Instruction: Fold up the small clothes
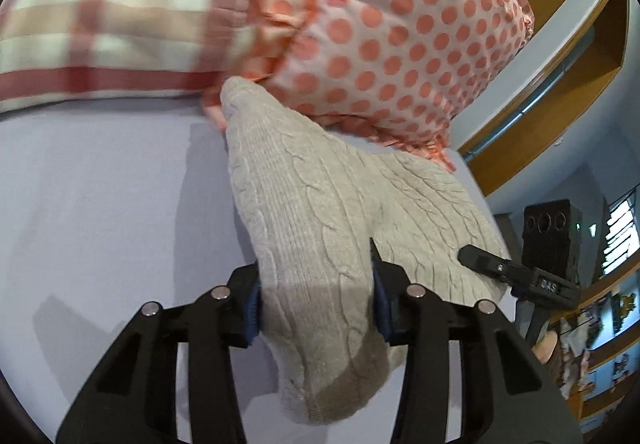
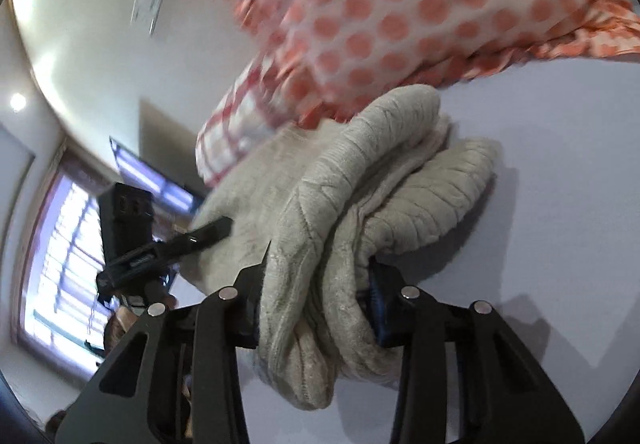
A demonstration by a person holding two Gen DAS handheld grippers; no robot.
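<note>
A beige cable-knit sweater (image 1: 340,212) lies bunched on the pale lilac bed sheet (image 1: 100,184). My left gripper (image 1: 316,300) is shut on a thick fold of it, the knit bulging between the jaws. My right gripper (image 2: 316,304) is shut on another bunched fold of the same sweater (image 2: 400,180). The right gripper's finger (image 1: 492,264) shows over the sweater's right edge in the left wrist view. The left gripper's finger (image 2: 200,236) shows at the sweater's left in the right wrist view.
A red-and-white check pillow (image 1: 112,24) and an orange polka-dot pillow (image 1: 400,24) lie at the head of the bed, touching the sweater's far end. The bed edge (image 1: 476,180) runs at the right, with wooden shelves (image 1: 568,56) and a black speaker (image 1: 552,236) beyond.
</note>
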